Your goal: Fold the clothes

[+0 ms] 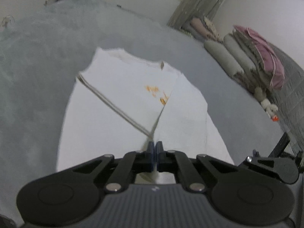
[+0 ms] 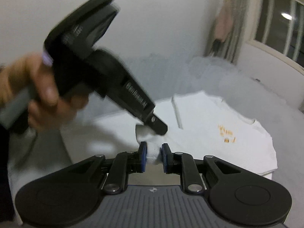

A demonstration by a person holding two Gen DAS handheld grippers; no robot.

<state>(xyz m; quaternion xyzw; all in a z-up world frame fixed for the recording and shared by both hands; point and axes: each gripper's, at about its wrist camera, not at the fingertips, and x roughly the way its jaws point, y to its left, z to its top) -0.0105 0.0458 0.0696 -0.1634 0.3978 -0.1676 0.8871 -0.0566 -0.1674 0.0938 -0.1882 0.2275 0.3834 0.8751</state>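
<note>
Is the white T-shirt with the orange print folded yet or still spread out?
Partly folded: the white T-shirt lies on the grey blanket, one sleeve side turned inward.

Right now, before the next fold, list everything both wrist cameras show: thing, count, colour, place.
T-shirt: one, white with a small orange print, spread on the bed, near edge pinched by both grippers.
Bed cover: one, grey, under the shirt.
Pillows and bedding pile: several, grey and pink, stacked along the bed's right side in the left wrist view.
Soft toy: one, white with an orange bit, below the pile.
Curtain: one, grey patterned, at the far wall.
Window: one, dark panes, upper right in the right wrist view.
Left gripper: black, shut on shirt fabric.
Right gripper: black, blue pads clamping bunched fabric.
Hand: one, holding the left gripper.
</note>
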